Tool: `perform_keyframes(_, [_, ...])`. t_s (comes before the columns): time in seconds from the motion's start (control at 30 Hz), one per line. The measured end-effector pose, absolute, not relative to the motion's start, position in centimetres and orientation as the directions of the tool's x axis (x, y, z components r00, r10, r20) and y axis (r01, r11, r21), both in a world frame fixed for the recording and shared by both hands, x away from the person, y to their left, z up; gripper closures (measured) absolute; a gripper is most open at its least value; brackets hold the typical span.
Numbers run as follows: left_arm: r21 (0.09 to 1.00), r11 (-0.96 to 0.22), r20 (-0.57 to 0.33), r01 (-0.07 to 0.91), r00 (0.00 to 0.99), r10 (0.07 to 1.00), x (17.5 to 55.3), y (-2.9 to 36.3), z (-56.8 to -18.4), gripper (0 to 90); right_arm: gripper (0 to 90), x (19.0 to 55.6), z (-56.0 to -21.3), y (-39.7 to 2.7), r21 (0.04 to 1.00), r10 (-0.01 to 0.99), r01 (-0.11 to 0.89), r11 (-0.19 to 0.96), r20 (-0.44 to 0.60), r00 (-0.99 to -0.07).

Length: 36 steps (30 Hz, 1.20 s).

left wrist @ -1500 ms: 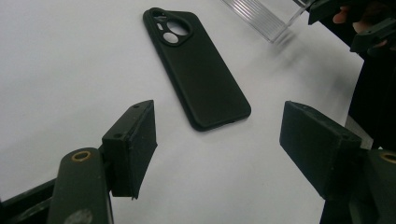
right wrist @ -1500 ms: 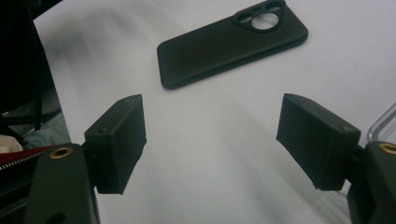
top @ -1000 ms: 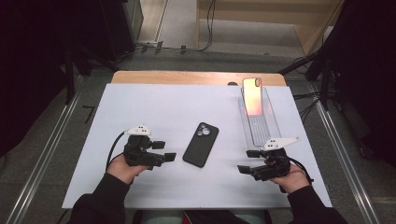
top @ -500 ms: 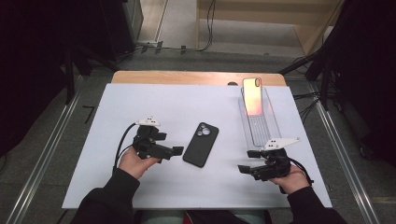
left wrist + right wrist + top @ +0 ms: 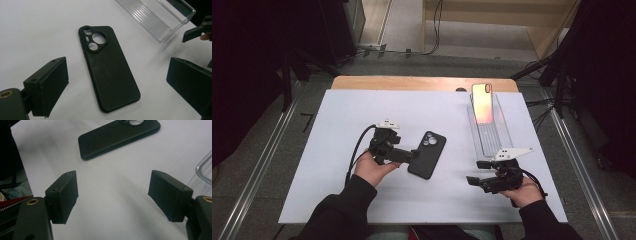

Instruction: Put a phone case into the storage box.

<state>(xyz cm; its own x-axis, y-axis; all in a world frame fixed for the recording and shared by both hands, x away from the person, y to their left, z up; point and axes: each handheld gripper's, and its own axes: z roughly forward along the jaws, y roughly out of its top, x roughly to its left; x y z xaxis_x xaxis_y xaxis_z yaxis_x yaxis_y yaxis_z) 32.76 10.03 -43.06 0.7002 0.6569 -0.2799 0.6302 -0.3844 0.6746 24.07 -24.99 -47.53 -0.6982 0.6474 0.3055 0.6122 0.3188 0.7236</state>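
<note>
A black phone case [image 5: 428, 155] lies back up on the white table, camera cutout toward the far side. My left gripper [image 5: 409, 156] sits just left of it, tips at its left edge. In the left gripper view the case [image 5: 110, 67] lies on the table ahead of my left gripper [image 5: 118, 75], whose jaws stand wide apart. They have just eased in slightly after opening, with nothing pressed between them. My right gripper [image 5: 474, 171] rests open near the front right. In its own view, the right gripper [image 5: 112, 187] has bare table between its jaws and the case [image 5: 117, 135] lies beyond.
A clear plastic tray [image 5: 489, 135] stretches away at the right, with a phone [image 5: 482, 102] propped upright at its far end. Its near end [image 5: 155, 17] is just beyond the case, with the right gripper's tip [image 5: 197, 30] beside it. White sheet [image 5: 337, 125] covers the table.
My left hand has carried its gripper rightward and slightly away from me, up to the case's left edge, and its jaws are wider. The right hand has kept still.
</note>
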Motion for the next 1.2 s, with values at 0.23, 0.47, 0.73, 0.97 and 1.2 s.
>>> perform_keyframes(0.23, [0.676,-0.397,-0.241,0.621,0.696,0.677,33.0,8.7,-43.2,4.1,22.0,24.1,-47.5,-25.1,0.726,0.650,0.611,0.315,0.304,-0.697])
perform_keyframes(0.47, [0.676,-0.399,-0.215,0.620,0.683,0.698,33.2,7.3,-43.5,4.4,22.0,24.1,-47.5,-25.0,0.725,0.655,0.613,0.314,0.302,-0.693])
perform_keyframes(0.73, [0.675,-0.402,-0.189,0.619,0.671,0.717,33.3,5.7,-44.2,6.5,21.9,24.2,-47.6,-24.8,0.719,0.653,0.616,0.322,0.302,-0.694])
perform_keyframes(0.97, [0.673,-0.396,-0.166,0.625,0.649,0.743,33.4,4.9,-44.7,6.5,21.9,24.2,-47.6,-24.8,0.723,0.649,0.611,0.324,0.300,-0.699])
perform_keyframes(1.2, [0.657,-0.414,-0.150,0.629,0.648,0.746,33.6,4.6,-45.1,6.5,22.0,24.2,-47.6,-24.8,0.722,0.651,0.612,0.322,0.300,-0.697])
